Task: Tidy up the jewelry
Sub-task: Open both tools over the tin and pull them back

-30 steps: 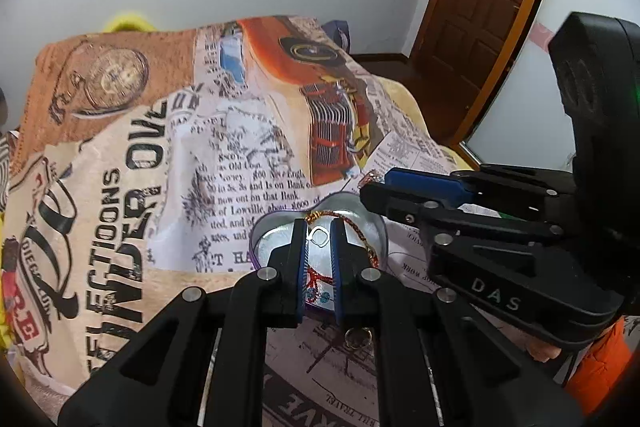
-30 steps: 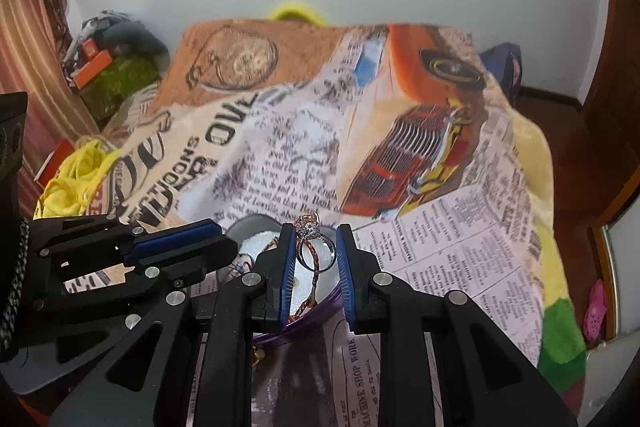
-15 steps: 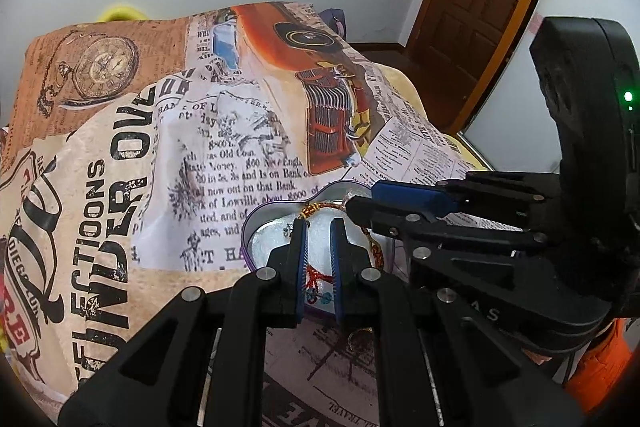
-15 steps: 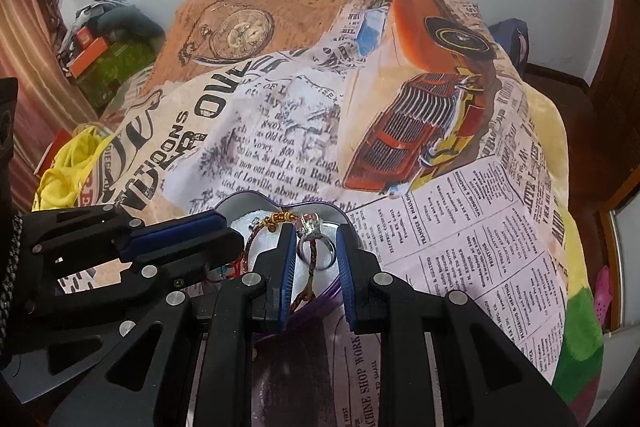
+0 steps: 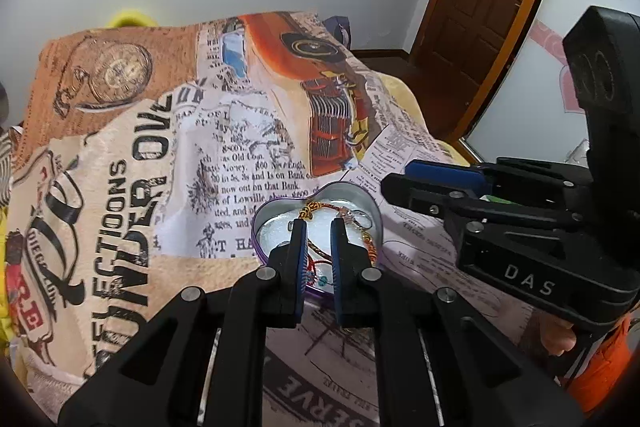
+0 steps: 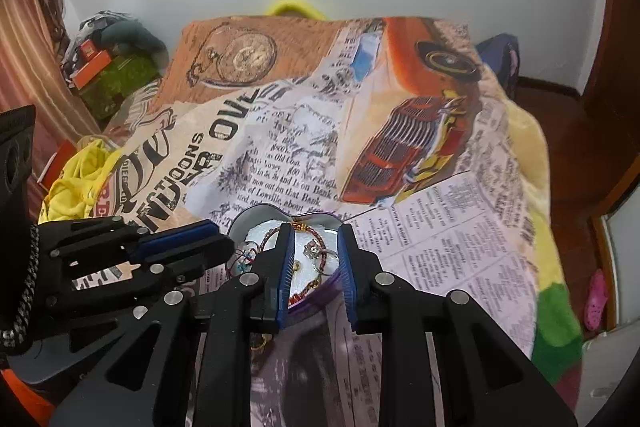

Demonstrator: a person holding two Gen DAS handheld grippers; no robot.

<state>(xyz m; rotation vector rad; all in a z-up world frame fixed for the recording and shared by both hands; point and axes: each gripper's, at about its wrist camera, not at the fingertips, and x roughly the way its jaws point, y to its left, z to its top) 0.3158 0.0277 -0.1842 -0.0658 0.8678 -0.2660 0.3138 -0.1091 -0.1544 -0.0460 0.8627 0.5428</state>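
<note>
We find the silver ring (image 6: 325, 255) lying in the heart-shaped purple tin (image 6: 256, 217) at twelve o'clock of the right tool (image 6: 314, 255), jaws wide, empty; left tool (image 5: 318, 255) narrow, empty.

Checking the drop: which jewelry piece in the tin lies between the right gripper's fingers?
The silver ring, loose in the heart-shaped tin between the right gripper's open fingers; the braided bracelet runs under them.

both grippers, left gripper (image 5: 319, 247) and right gripper (image 6: 314, 259), are black plastic with silver screws, blue finger pads (image 5: 301, 259), white "das" lettering, beside an orange sleeve (image 5: 600, 367).
</note>
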